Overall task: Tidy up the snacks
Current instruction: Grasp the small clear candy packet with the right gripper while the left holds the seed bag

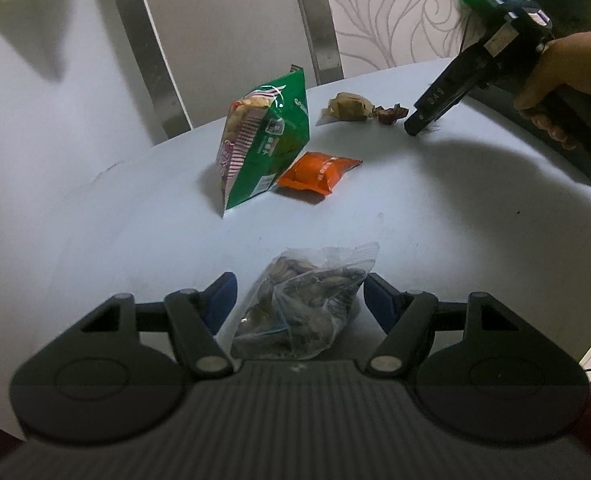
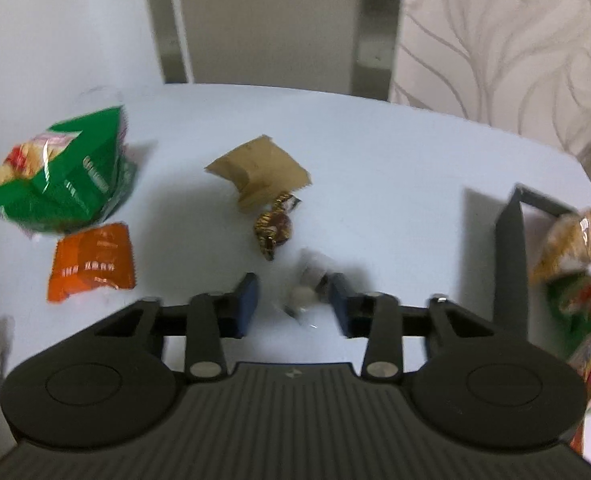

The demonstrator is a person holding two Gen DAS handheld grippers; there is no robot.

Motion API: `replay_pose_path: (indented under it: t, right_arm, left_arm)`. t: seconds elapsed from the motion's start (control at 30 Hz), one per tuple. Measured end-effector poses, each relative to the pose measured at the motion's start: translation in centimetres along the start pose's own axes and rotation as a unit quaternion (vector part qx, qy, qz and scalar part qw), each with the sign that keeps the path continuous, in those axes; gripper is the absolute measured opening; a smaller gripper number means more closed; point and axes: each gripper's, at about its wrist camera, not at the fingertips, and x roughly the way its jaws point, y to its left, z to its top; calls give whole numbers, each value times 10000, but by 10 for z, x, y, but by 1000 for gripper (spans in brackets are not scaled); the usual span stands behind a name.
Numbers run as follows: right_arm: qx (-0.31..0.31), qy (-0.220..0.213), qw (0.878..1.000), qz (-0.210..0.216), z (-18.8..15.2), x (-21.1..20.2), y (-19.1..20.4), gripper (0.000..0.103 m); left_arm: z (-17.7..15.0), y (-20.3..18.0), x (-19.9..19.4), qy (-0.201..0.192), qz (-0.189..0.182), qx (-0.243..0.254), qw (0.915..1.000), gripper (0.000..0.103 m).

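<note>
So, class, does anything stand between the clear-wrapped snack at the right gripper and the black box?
Nothing visible does: only bare table lies between the clear-wrapped snack and the black box.

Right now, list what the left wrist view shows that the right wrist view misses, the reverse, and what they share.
Left wrist only: the left gripper open around a clear bag of nuts, and the hand holding the right gripper. Right wrist only: a small clear packet between the right gripper's fingers, and snacks inside the black box. Both: green bag, orange packet, tan packet, table.
</note>
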Motion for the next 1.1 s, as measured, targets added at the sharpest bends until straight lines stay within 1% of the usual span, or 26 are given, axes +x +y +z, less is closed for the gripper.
replay_pose_path:
  t: [0.03,0.1,0.23,0.37,0.43,0.47,0.5,0.53,0.57,0.73,0.83,0.9,0.93,0.97,1.0,1.07,1.1]
  right_arm:
    - [-146,1,9999,87,0,-1,3,26]
    - [-370,2,9992,173,-3,-4,11,21]
    - [-663,36,9971,364,-18,-21,24,21]
    - [-917,50,9948,443,-46,-46,37,21]
    - [-877,42,9951,455,-54,-56,38,24]
    - [-810,-41,9957,456,-58,-62,38,33]
    - [-758,-122,9962,419,-60,-68,38,52]
    - [-724,-172,9966,350,-61,-73,38,61]
    - [-719,-187,9968,311,-61,-76,39,67]
    - [-674,-10,9972,320,-66,-72,42,66]
    - [-655,28,9976,228,-67,-67,44,66]
    - [-598,4,9980,177,-65,-65,42,66]
    - [-592,9,9981,163,-64,-63,41,66]
    - [-599,40,9981,157,-62,-60,40,64]
    - [-614,70,9980,155,-62,-58,40,57]
    - [-615,86,9979,195,-61,-55,40,53]
    - [-627,78,9978,212,-61,-55,40,46]
  left_arm:
    - [0,1,1,14,-5,-16,10000,72]
    - [-1,2,4,76,-22,-46,10000,72]
    - [-1,3,7,96,-67,-70,9999,72]
    - [-1,3,13,112,-123,-50,9998,71]
    - [0,4,14,95,-150,-49,9998,72]
    - [1,4,15,95,-167,-31,9998,73]
    - [2,4,16,93,-181,-22,9998,73]
    - [3,4,17,97,-191,-25,9998,73]
    - [3,5,18,103,-204,-38,9997,73]
    - [3,7,14,156,-250,-76,9995,74]
    - [0,9,12,211,-271,-121,9993,74]
    - [-1,12,12,273,-289,-213,9990,76]
    - [-2,14,13,304,-302,-285,9987,82]
    - [-3,16,14,349,-305,-374,9982,86]
    - [-3,18,16,381,-310,-469,9977,86]
    - [-2,23,20,446,-400,-663,9960,87]
    - [-2,24,22,480,-431,-758,9950,87]
